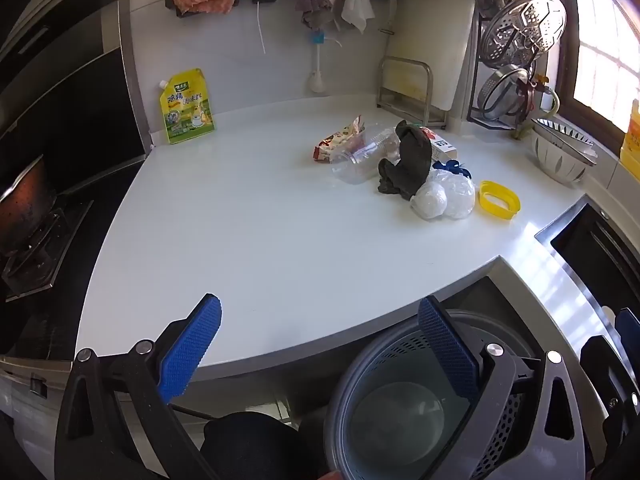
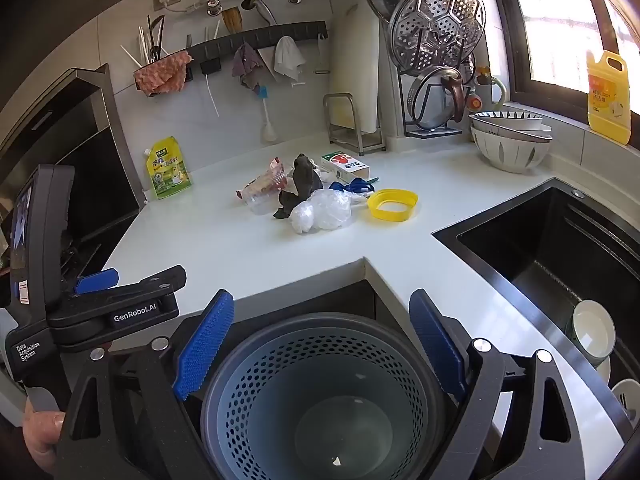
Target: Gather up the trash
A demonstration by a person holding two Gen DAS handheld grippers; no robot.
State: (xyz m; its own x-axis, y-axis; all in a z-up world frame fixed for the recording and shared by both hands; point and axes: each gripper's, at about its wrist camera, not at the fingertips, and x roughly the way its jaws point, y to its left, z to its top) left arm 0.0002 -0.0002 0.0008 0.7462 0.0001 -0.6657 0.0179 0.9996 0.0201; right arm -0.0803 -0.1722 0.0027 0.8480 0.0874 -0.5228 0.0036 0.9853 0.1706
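Observation:
A heap of trash lies on the white counter [image 1: 240, 220]: a red snack wrapper [image 1: 340, 140], a clear plastic cup [image 1: 360, 160], a dark crumpled rag [image 1: 408, 160], a clear plastic bag [image 1: 444, 196], a yellow plastic ring [image 1: 500, 200] and a small carton [image 2: 344, 164]. The same rag [image 2: 300, 188] and bag [image 2: 324, 210] show in the right wrist view. A grey perforated bin [image 2: 320, 396] stands below the counter's front edge. My left gripper [image 1: 320, 344] hangs open over that edge, holding nothing. My right gripper [image 2: 320, 340] is open above the bin.
A yellow seasoning pouch [image 1: 186, 106] leans on the back wall. A stove with a pan [image 1: 24, 200] is at the left, a black sink [image 2: 560, 248] with bowls at the right. Stacked bowls [image 2: 512, 136], a lid rack [image 2: 436, 40] and a yellow bottle [image 2: 608, 96] crowd the back right.

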